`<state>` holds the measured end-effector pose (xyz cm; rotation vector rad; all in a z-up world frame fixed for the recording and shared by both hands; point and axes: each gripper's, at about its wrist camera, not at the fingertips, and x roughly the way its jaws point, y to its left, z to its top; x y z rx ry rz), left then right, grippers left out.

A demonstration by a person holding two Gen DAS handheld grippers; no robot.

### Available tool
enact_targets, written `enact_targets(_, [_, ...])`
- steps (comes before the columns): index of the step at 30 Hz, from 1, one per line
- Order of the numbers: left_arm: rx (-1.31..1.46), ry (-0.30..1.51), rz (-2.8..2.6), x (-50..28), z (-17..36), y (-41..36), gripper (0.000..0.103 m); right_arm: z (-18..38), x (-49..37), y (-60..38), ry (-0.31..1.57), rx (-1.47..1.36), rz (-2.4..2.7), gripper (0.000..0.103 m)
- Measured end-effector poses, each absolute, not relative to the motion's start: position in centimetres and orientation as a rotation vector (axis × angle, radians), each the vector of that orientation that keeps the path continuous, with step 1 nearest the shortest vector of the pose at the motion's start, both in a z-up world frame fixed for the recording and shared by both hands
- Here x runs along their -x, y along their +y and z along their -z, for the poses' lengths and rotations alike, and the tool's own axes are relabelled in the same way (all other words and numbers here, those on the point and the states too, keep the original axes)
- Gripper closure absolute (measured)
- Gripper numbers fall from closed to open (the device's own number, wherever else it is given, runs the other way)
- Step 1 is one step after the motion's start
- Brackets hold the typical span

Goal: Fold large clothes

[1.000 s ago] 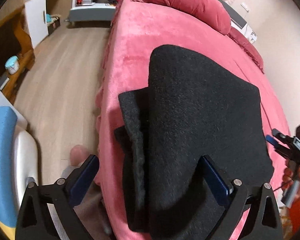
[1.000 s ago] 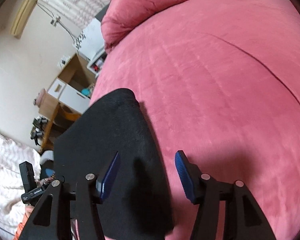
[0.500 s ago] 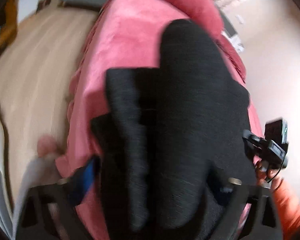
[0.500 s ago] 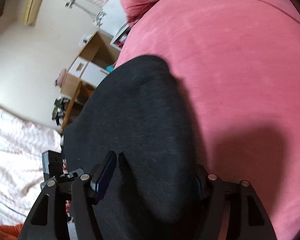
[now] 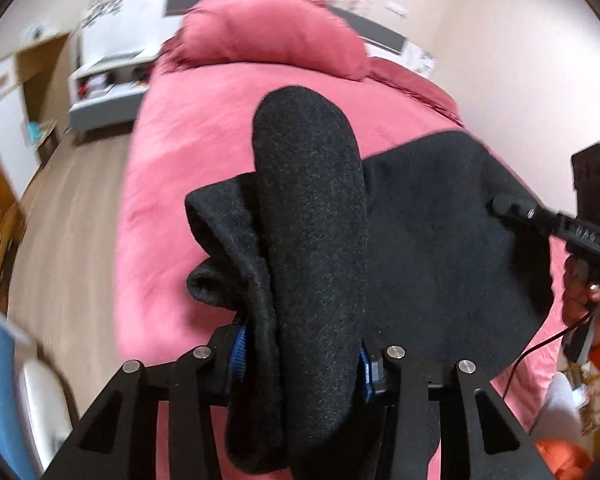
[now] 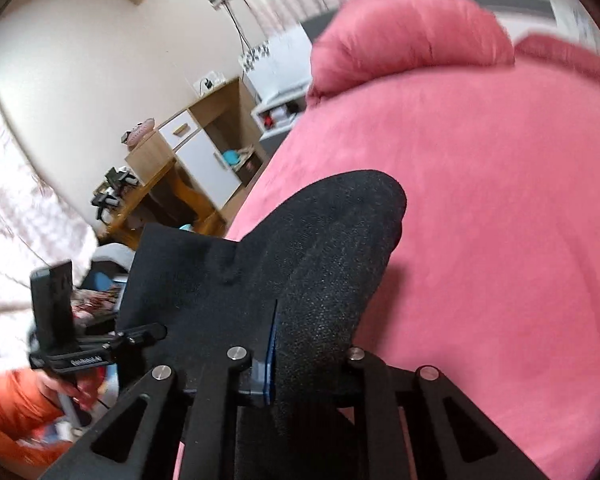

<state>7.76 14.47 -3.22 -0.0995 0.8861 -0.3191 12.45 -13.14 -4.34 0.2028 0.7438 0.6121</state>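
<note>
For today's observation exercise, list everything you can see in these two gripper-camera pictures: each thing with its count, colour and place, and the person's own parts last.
Garment: one, black, on the bed, bunched between both grippers.
Bed cover: one, pink, under the garment.
Pillow: one, pink, at the bed's far end.
Cabinet: one, wood and white, by the far wall.
Low shelf unit: one, white and grey, beside the bed.
Floor: pale wood, alongside the bed.
Left gripper: one, black with blue pads, jaws closing on the garment's edge.
Right gripper: one, black with blue pads, jaws closing on the garment.
Sleeve: orange, behind the left gripper.
</note>
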Motion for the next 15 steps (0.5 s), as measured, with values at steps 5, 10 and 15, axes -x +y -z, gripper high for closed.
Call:
enact_targets(5, [0.125,0.871,0.392,-13.8,3.4,7.9,0.058,2.2,-14.0,-20.4,0.63,-0.202,-0.459,0.088])
enact_targets(10, [-0.011,0.909,0.298,-17.9,6.8,2.3,0.037,6.5,-18.7,-28.3,0.753,-0.302,-0.19,0.065])
enact_targets(15, [0.14,0.943,0.235,-18.5,9.6,4.7,0.003,13.9,-17.9,-34.0,0.858,-0.496,0.01,0.045])
